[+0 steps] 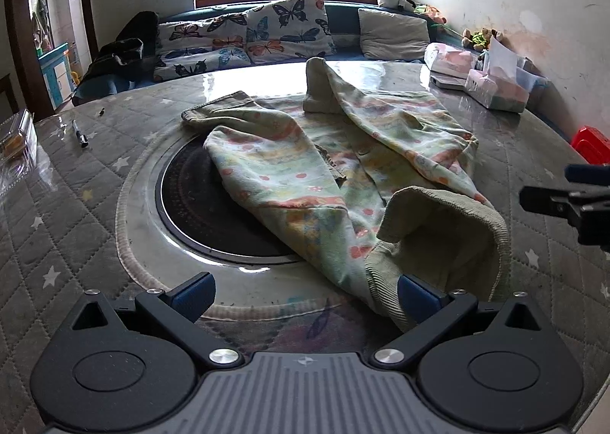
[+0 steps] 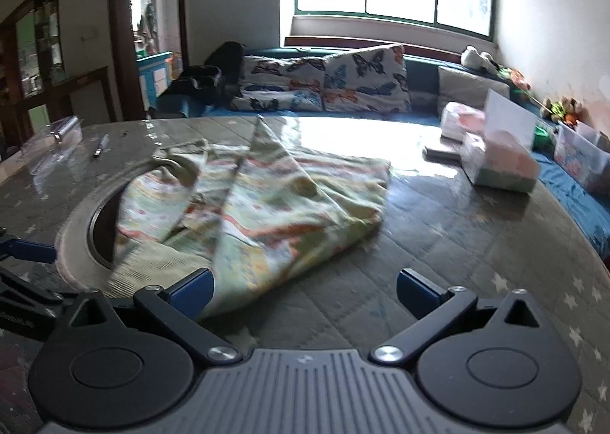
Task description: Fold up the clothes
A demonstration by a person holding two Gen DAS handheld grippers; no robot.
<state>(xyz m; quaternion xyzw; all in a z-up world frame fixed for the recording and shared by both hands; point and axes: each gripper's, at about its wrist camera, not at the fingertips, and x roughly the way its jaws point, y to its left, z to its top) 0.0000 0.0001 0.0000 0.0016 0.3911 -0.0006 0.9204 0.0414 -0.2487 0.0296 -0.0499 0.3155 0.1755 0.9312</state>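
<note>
Garment (image 1: 335, 171) is a pale green printed top with ribbed cuffs and hem, lying crumpled near the middle of the round surface (image 1: 95, 213), partly draped over the dark circular inset (image 1: 198, 205) at its centre. One sleeve sticks up toward the far side, the ribbed opening (image 1: 446, 228) gapes at the near edge. Left tongs (image 1: 305, 297) are spread fully wide and hold nothing; the right-hand blue pad (image 1: 417, 297) sits just at the ribbed edge, can't tell if it touches. Right tongs (image 2: 305, 295) are likewise wide open and empty, with the near corner of the cloth (image 2: 244, 228) lying just beside the left-hand pad (image 2: 192, 293). The right view is a bit blurred, so detail there is soft. My read: this is the approach/pre-grasp step, nothing is folded yet and the fabric isn't even laid flat. Next move probably calls for each tool to pinch a single layer at the near hem or cuffs, well apart, then pull and spread the thing flat before any fold. Risks: grabbing two layers at the gaping ribbed opening, or dragging cloth into the inset's rim. Pen (image 1: 80, 135) at the left and tissue packs (image 1: 495, 89) at the far right sit well apart from the work area, so no clearance issue.
</note>
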